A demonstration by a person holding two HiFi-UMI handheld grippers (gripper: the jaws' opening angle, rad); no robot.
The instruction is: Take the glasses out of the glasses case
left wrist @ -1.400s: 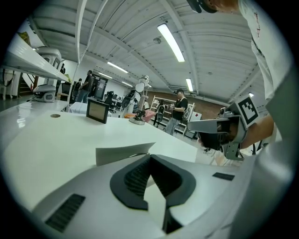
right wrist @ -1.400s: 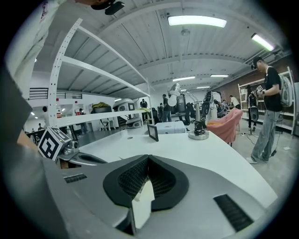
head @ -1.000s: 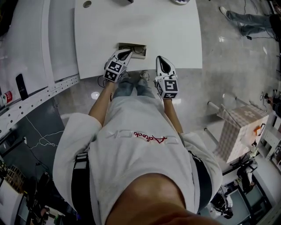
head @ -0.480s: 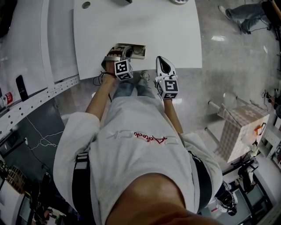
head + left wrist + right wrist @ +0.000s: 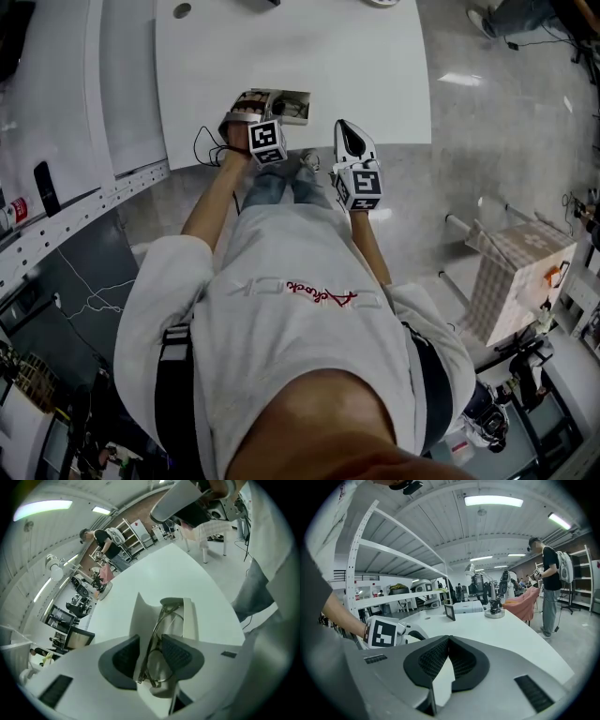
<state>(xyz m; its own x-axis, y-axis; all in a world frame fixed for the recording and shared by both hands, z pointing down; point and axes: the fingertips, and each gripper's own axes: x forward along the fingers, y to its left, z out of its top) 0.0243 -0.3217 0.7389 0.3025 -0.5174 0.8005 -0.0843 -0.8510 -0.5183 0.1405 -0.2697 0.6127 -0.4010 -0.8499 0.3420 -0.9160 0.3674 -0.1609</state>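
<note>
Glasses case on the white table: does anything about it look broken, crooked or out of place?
Nothing stands out. The case lies open near the table's front edge, flap up, with the glasses folded inside and seemingly intact. The left claw, whose jaws have just been opening, straddles the frame, not gripping it.

The glasses case lies on the table, close to the table's near edge. The glasses lie inside the case. The left gripper is right over the case. Its jaws have just been opening, one on each side of the glasses. The right gripper is to the right of the case, apart from it. A hole in the table is far behind the case, to the left.
</note>
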